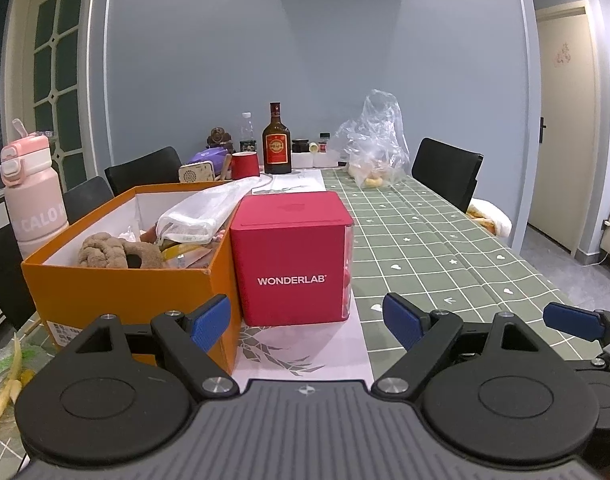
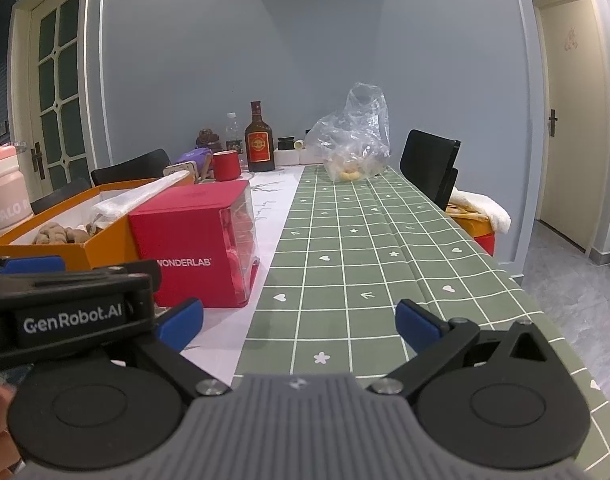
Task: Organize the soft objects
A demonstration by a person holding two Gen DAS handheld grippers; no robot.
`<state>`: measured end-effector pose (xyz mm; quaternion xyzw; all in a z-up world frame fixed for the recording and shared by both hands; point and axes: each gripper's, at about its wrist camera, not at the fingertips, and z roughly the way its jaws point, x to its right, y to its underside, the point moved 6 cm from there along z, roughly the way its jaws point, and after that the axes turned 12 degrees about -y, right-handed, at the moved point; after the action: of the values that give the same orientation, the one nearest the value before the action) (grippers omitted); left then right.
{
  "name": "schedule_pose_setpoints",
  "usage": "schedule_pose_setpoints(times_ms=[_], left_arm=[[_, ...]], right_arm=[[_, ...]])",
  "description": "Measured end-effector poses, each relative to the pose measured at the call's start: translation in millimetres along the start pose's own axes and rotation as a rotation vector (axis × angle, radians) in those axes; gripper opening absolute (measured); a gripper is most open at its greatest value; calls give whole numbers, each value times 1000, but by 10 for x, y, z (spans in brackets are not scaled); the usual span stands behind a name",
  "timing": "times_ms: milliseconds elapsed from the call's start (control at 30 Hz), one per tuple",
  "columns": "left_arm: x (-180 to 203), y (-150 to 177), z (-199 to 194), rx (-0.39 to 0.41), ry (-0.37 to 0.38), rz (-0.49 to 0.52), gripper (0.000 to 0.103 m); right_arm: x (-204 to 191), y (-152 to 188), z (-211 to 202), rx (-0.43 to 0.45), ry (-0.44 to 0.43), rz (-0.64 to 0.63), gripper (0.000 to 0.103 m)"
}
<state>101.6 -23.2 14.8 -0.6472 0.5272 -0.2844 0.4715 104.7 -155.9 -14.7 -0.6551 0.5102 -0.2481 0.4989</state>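
Plush toy (image 1: 119, 251) inside orange box (image 1: 125, 292), red cube (image 1: 291, 256) alongside

Home dining room, long table under a green checked tablecloth (image 1: 445, 240), black chairs (image 1: 449, 168) at 1 and 10 o'clock, brown bottle (image 1: 277, 140) and red cup (image 1: 245, 165) at 12, glazed door (image 1: 53, 72) at 10, plain door (image 1: 565, 120) at 2

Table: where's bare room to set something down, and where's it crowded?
Free: the green checked cloth right of the red WONDERLAB box, running back to the clear plastic bag. Crowded: the orange box touching the red box's left side, and the far-left cluster around the brown bottle and red cup.
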Motion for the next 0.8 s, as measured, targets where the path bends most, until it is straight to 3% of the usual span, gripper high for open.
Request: schedule_pose_setpoints(times_ms=[800], left_arm=[[1,31,20,-3,-11,-9,100]], right_arm=[[-20,27,11,6,22,-16,100]])
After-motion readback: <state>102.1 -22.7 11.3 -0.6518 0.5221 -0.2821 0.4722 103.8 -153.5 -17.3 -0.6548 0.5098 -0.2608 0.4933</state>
